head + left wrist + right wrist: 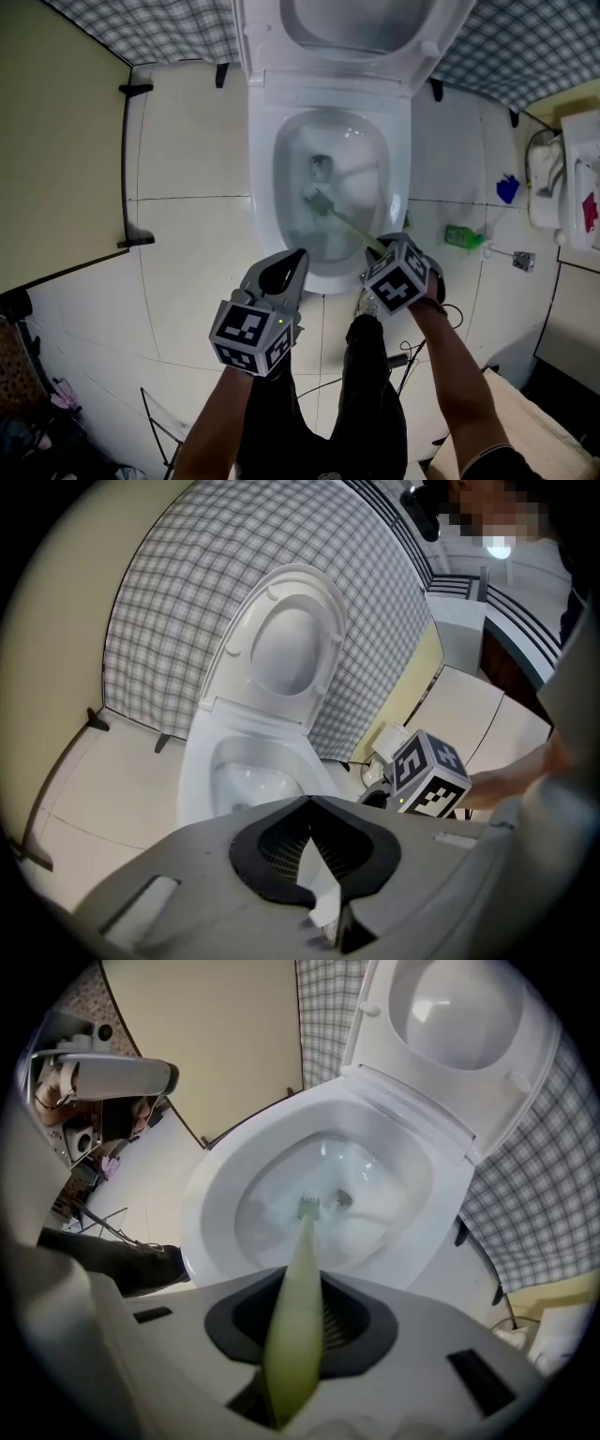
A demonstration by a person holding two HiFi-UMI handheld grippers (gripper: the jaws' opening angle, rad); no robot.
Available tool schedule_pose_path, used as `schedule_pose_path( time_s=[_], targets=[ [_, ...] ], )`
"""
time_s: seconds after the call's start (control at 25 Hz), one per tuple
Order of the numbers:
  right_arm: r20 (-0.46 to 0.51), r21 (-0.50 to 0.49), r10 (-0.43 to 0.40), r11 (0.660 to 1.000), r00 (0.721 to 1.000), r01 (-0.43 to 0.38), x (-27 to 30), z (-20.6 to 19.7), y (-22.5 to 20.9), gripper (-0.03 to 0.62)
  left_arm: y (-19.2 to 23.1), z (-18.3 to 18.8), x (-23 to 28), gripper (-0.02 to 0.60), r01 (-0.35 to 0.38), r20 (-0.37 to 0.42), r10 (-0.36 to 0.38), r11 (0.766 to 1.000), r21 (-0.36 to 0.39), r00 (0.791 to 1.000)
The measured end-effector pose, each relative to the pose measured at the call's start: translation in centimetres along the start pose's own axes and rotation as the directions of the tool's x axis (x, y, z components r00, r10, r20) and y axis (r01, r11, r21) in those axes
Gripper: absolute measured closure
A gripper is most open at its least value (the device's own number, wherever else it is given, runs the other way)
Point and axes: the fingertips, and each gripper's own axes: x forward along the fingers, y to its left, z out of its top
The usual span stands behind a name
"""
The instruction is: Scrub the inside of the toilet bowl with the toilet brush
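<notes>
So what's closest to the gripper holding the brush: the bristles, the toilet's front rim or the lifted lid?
1. Front rim, just under the right gripper.
2. Toilet brush bristles, down in the bowl.
3. Lifted lid, at the back.

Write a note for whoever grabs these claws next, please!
Right claw: shut on the toilet brush handle.
Left claw: shut, empty, near the front of the toilet bowl.
Brush head: down inside the bowl, by the drain hole.
Lid: up.
Done: brush is in; how much is scrubbed can't be told.
Left: scrub round the inner walls.
</notes>
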Motion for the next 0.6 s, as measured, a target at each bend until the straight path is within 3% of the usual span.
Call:
schedule_pose_path(
  time_s=[0.2, 0.6],
  targets=[
    [0.042, 0.034, -0.002, 0.999, 0.999, 0.001, 0.7, 2.1, 0.2, 0.5, 0.8, 0.0, -0.3, 0.572, -0.01, -0.002, 0.01, 1.0, -0.001, 1.0],
    [0.121, 0.202, -0.045, 0.979, 0.992, 0.02, 1.6, 6.3, -2.8, 0.505, 1.9, 0.0, -0.5, 0.572, -0.02, -0.004, 0.02, 1.0, -0.006, 1.0]
  ],
)
